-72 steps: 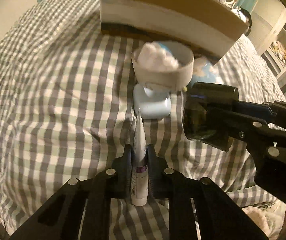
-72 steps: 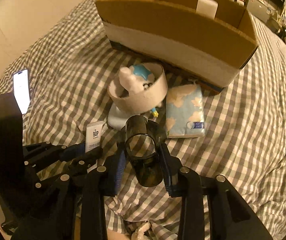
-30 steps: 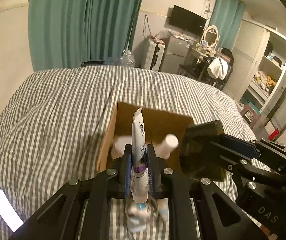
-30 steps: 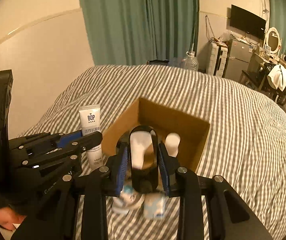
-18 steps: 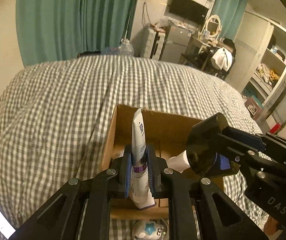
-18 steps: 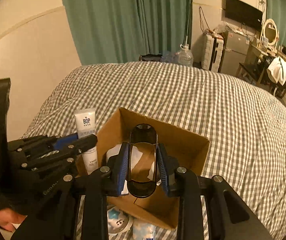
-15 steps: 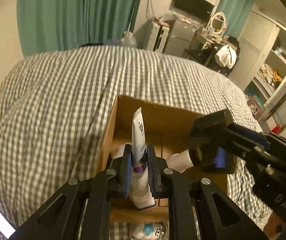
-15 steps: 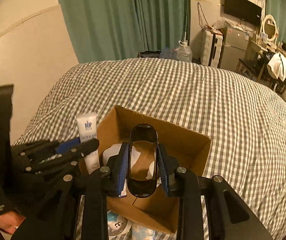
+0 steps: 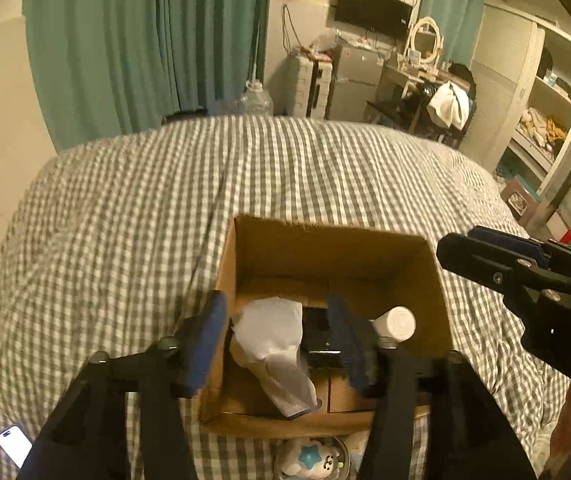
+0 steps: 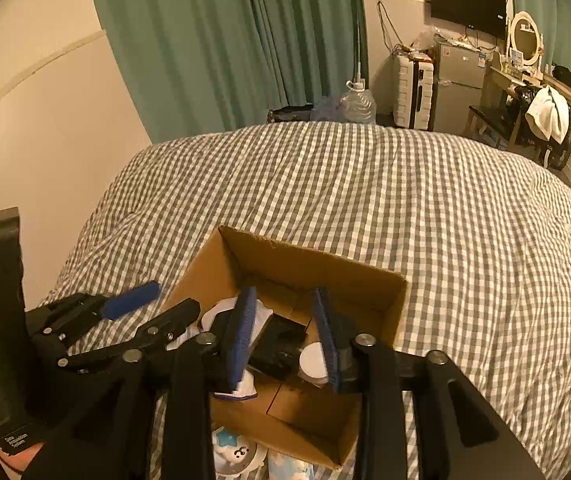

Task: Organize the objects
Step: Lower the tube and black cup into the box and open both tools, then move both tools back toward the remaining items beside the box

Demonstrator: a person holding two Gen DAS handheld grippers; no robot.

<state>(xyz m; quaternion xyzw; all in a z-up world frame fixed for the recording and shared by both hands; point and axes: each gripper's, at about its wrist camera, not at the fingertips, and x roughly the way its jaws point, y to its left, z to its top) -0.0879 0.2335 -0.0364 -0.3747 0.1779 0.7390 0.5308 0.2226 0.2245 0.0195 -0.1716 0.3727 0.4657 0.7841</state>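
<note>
An open cardboard box (image 9: 429, 272) sits on the checked bed; it also shows in the right wrist view (image 10: 399, 300). Inside lie a white tube (image 9: 273, 340), a dark cup-like object (image 9: 317, 340) and a white bottle (image 9: 395, 322). The dark object (image 10: 279, 340) and white bottle (image 10: 312, 360) also show in the right wrist view. My left gripper (image 9: 277, 336) is open and empty above the box. My right gripper (image 10: 285, 332) is open and empty above the box. The right gripper's fingers (image 9: 485, 256) show at the right of the left wrist view.
A white and blue toy in a paper ring (image 9: 309, 460) lies on the bed before the box. A phone (image 9: 13, 444) lies at the bed's left edge. The checked bedcover (image 10: 405, 184) stretches beyond the box. Curtains, shelves and furniture stand behind.
Both grippers have opened. The tube has dropped from my left gripper and the dark cup from my right gripper into the box.
</note>
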